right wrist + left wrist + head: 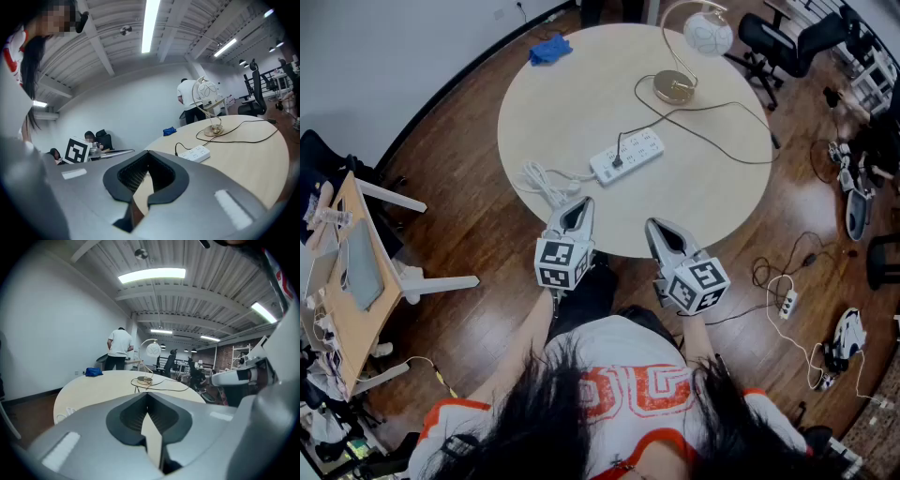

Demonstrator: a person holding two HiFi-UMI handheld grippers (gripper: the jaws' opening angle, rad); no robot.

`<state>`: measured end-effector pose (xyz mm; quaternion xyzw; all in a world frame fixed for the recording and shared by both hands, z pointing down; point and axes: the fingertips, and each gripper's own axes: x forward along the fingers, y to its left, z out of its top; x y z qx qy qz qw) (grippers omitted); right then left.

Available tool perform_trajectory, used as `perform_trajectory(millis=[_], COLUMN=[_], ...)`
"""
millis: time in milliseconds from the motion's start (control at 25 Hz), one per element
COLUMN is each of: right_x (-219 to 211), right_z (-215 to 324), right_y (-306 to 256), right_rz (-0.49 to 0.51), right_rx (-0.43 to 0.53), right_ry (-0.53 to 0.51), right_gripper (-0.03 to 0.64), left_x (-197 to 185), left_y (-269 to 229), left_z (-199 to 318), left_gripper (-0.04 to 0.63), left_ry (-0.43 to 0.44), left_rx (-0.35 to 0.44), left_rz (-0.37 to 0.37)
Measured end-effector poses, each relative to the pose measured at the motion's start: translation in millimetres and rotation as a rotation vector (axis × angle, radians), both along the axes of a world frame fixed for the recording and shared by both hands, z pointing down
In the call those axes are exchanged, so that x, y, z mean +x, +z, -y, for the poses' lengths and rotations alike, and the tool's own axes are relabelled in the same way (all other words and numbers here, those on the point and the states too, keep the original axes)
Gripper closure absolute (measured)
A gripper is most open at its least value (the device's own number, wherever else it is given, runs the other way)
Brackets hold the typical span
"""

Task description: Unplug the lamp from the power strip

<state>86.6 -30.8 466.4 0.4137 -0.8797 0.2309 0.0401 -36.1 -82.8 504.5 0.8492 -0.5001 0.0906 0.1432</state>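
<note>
Near table (pixel 581 103) edge: left gripper (pixel 578 212) and right gripper (pixel 660 234), jaws of both closed tip to tip, nothing held. Mid-table: power strip (pixel 627 156), lamp's black plug (pixel 618 161) seated in it. The left gripper view hides the strip behind the gripper's own body. Lamp (pixel 692 42) at far edge, arch running to frame top.

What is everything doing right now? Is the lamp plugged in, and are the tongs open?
Gold-based lamp with white globe shade: upright, plugged in.
White power strip: lying flat, one black plug in it.
Blue cloth: crumpled.
Left tongs: shut, empty.
Right tongs: shut, empty.
</note>
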Motion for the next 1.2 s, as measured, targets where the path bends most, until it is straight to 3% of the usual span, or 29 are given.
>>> perform_trajectory(millis=[120,240,400,680,840,1040,1200], right_x=[-9,-16,-16,-31,-44,-53,-57], right_z=[31,57,89,137,148,154,162], right_y=[3,11,31,78,101,121,135], right_rz=[-0.013,-0.04,-0.143,-0.278,-0.345,-0.425,-0.459], right_rx=[-0.013,-0.033,-0.056,-0.106,-0.141,-0.161,-0.182], right_ry=[0.014,0.019,0.038,0.017,-0.027,-0.058,-0.09], right_gripper=[0.615,0.615,0.615,0.614,0.54,0.534,0.507], left_x=[2,8,24,35,38,47,46], left_y=[16,40,75,109,115,135,140], left_z=[40,77,109,128,129,120,119], left_gripper=[0.595,0.595,0.595,0.595,0.595,0.595,0.595], left_ry=[0.018,0.061,0.128,0.196,0.194,0.246,0.244], left_rx=[-0.026,-0.058,-0.136,-0.249,-0.303,-0.334,-0.358], left_rz=[0.01,0.067,0.108,0.141,0.168,0.332,0.365])
